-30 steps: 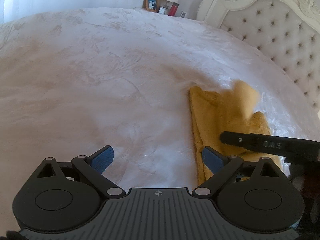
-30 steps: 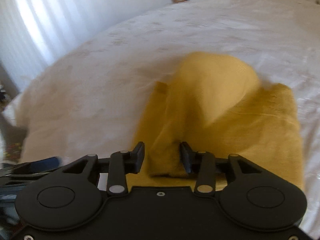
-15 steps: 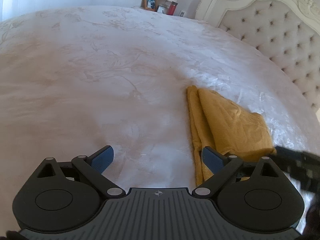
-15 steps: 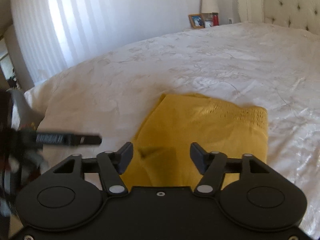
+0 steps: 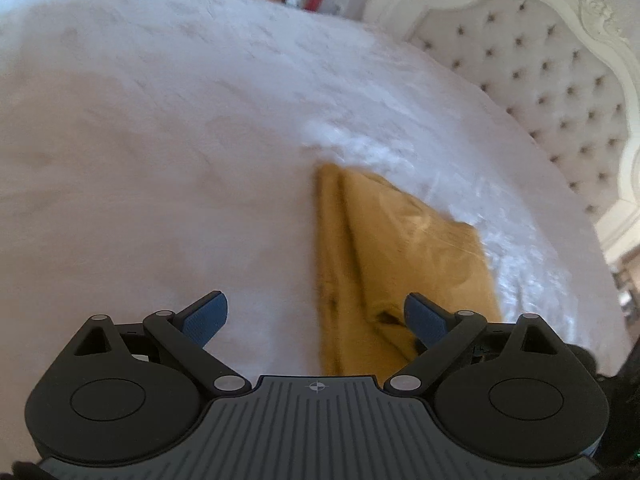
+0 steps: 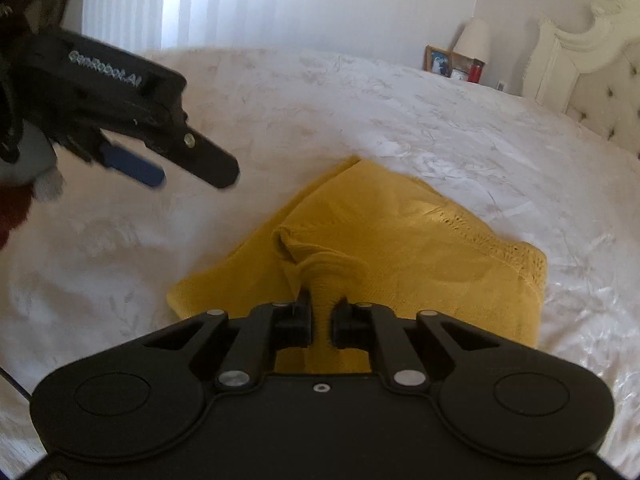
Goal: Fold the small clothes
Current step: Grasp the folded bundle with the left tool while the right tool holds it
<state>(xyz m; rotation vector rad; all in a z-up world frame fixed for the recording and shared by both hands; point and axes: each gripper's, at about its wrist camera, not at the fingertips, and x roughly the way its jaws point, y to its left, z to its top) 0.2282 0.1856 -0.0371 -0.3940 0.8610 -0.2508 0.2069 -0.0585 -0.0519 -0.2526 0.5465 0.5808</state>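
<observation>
Yellow cloth (image 6: 400,248), folded, lies on the white bedspread (image 6: 360,112), nearer the right side toward the padded headboard (image 5: 552,80). Right gripper (image 6: 320,312) has just been closing; its fingers now pinch a bunched ridge of the cloth at its near edge. Left gripper (image 5: 316,316) hovers over the bed, fingers spread wide, gripping nothing, with the cloth's near left part lying below the gap. Lamp (image 6: 474,40) and picture frame (image 6: 438,60) sit far back.

Your left gripper (image 5: 316,320) is black with blue pads (image 5: 206,320); your right gripper (image 6: 320,318) is all black with silver screws (image 6: 236,378).
</observation>
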